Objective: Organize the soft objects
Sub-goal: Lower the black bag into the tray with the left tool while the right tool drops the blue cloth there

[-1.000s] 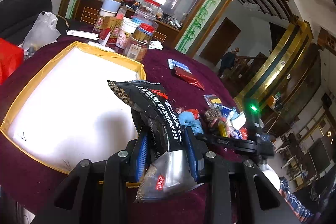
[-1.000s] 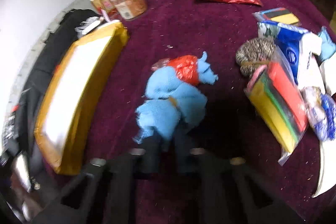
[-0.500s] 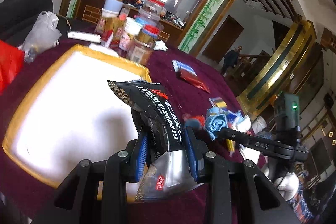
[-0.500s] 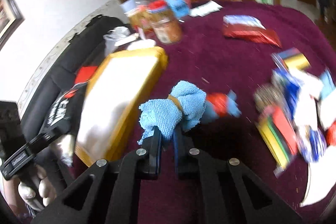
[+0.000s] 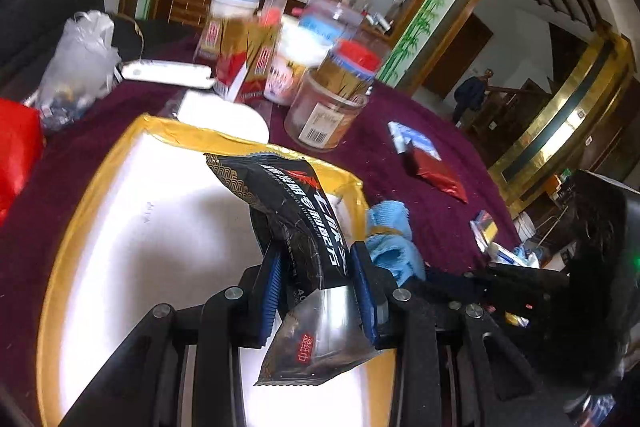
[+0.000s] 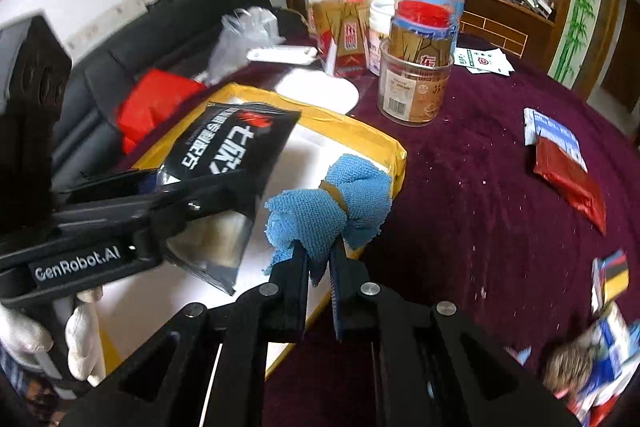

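My left gripper is shut on a black snack packet and holds it above the white tray with a gold rim. The packet also shows in the right wrist view, with the left gripper beside it. My right gripper is shut on a rolled blue cloth tied with a band and holds it over the tray's right edge. The blue cloth shows in the left wrist view just right of the packet.
Jars and boxes stand behind the tray on the maroon tablecloth. A red packet and a blue-white packet lie to the right. More packets and a scrubber lie at the lower right. A red bag sits left.
My right gripper has lifted the blue cloth off the table and carried it left to the tray's edge. My left gripper has moved forward over the tray with the packet.
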`<state>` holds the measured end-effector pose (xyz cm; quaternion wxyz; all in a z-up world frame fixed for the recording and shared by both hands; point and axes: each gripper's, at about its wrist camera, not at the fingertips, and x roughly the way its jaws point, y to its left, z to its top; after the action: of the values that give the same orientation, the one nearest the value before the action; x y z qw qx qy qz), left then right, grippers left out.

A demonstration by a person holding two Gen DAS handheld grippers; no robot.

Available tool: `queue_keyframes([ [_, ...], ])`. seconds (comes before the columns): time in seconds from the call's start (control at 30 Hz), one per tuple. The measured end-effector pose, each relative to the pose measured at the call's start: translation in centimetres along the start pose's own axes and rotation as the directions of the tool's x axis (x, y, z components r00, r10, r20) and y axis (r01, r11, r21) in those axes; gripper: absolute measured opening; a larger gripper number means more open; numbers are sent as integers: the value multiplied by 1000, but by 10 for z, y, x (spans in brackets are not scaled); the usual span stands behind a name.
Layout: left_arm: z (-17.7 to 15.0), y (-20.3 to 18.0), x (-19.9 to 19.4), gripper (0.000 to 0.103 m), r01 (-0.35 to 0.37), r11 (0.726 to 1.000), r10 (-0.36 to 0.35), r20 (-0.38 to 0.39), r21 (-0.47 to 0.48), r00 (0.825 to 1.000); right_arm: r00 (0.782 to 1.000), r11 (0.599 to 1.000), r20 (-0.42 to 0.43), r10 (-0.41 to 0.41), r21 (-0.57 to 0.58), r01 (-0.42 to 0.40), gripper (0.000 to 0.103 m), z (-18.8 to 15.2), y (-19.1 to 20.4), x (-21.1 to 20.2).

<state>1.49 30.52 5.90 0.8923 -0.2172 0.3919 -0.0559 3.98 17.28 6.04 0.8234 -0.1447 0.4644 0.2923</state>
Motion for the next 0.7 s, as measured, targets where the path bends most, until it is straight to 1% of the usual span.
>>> queue_keyframes([
  [0.1, 3, 9, 22, 42, -6, 999, 6, -7, -43, 1000, 998, 1000, -58, -14, -22, 12, 17, 3, -3, 22],
  [0.13, 4, 13, 28, 46, -14, 998, 13, -12, -69, 1000, 998, 1000, -59, -18, -18, 17, 17, 3, -5, 23],
  [0.17, 3, 16, 32, 48, -16, 995, 14, -15, -96, 1000, 999, 1000, -46, -15, -4, 15, 20, 3, -6, 19],
  [0.2, 2, 19, 33, 49, -7, 993, 5, -14, -117, 1000, 1000, 1000, -27, -13, 14, 14, 26, 3, -8, 13],
  [0.23, 0, 20, 32, 52, 8, 991, -9, -10, -135, 1000, 1000, 999, 10, -10, 35, 10, 41, 1, -11, 0],
  [0.27, -2, 20, 30, 57, 18, 990, -19, -4, -138, 1000, 999, 999, 33, -16, 42, 14, 57, 0, -12, -7],
  [0.33, -8, 16, 25, 64, 12, 992, -12, -1, -129, 1000, 995, 997, 93, -48, 57, 42, 66, -8, -16, -31],
  [0.4, -16, 13, 20, 65, 17, 991, -17, -3, -131, 1000, 992, 997, 118, -39, 69, 31, 67, -19, -20, -49],
  [0.47, -26, 12, 22, 66, 11, 990, -17, -36, -144, 999, 992, 996, 124, -25, 89, 14, 67, -37, -26, -64],
  [0.57, -38, 21, 28, 66, 6, 977, -28, -102, -213, 994, 993, 993, 117, -7, 115, -6, 67, -62, -33, -76],
  [0.6, -42, 23, 24, 66, 19, 974, -40, -86, -227, 995, 993, 992, 116, -5, 124, -9, 67, -72, -35, -81],
  [0.7, -48, 24, 18, 66, 24, 972, -44, -82, -234, 996, 992, 987, 125, 4, 156, -24, 67, -107, -44, -100],
])
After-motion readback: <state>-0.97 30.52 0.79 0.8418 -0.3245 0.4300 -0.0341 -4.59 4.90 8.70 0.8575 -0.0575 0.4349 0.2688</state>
